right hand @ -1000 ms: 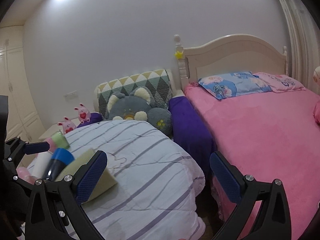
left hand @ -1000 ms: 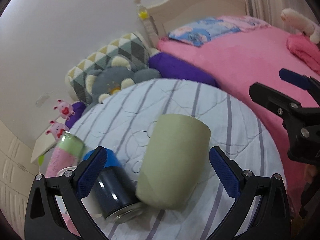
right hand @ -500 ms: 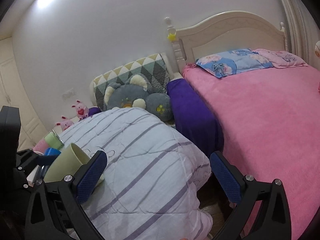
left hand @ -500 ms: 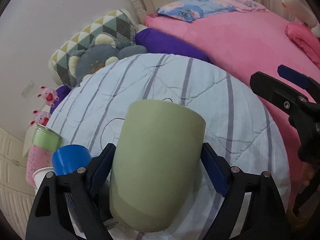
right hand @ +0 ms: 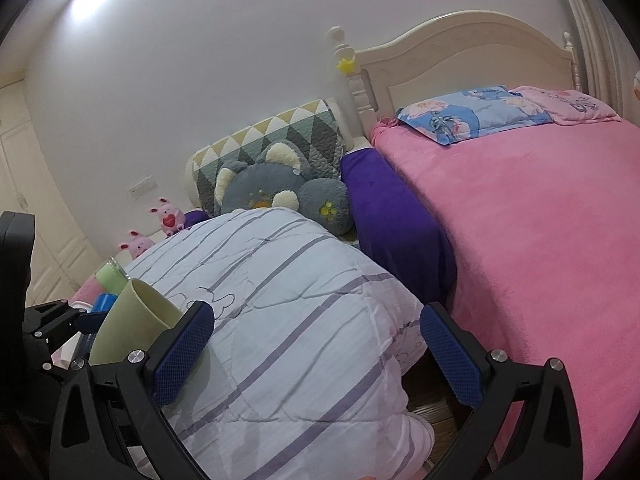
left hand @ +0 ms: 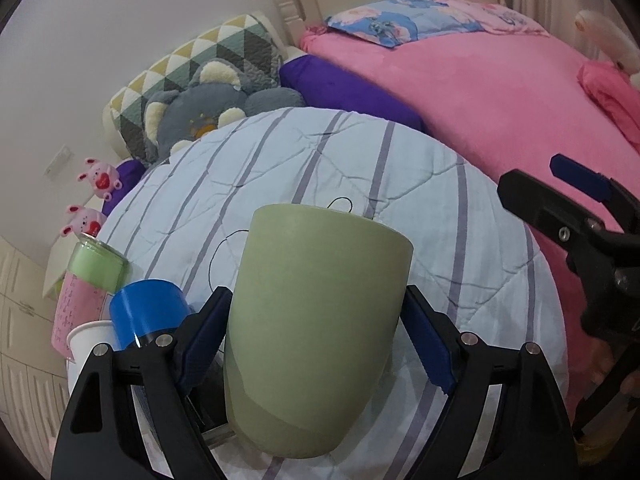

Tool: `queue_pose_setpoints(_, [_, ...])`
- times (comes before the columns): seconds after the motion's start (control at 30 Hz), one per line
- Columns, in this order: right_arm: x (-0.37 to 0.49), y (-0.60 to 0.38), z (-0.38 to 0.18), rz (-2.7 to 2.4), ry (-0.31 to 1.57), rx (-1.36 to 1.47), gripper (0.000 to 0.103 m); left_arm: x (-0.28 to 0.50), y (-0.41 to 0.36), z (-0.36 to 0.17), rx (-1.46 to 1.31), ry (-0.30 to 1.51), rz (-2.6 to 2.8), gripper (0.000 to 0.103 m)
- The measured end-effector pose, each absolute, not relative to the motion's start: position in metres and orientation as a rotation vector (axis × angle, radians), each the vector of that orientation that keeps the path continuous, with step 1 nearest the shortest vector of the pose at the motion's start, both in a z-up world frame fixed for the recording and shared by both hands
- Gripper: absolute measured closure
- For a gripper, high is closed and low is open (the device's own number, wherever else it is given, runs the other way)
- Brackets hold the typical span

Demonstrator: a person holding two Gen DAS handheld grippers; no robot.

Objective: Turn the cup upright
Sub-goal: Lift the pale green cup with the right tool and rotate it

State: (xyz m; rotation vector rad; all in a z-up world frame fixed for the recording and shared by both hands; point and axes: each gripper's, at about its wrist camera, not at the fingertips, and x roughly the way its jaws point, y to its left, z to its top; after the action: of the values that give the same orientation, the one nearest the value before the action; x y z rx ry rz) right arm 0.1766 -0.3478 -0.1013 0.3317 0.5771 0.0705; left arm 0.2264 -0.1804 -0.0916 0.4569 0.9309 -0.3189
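Note:
A pale green cup is held between my left gripper's blue pads, with its rim pointing up and away. It is tilted and raised above the striped quilt. In the right wrist view the cup sits at the lower left with its open mouth facing up and to the right. My right gripper is open and empty above the quilt's right side. It also shows at the right edge of the left wrist view.
A blue-capped dark bottle, a green-lidded pink bottle and a white cup stand left of the green cup. A grey plush cushion and a patterned pillow lie behind the quilt. A pink bed is to the right.
My left gripper closed on the green cup, lifted it off the quilt and tilted its mouth upward. The right gripper stayed open and shifted only slightly.

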Motion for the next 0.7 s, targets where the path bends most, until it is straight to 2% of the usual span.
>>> queue_pose_setpoints(0.7, [0.149, -0.318, -0.076, 0.115, 0.542, 0.289, 0.0, 0.195, -0.152, -0.055, 0.383, 0.871, -0.288, 0.021])
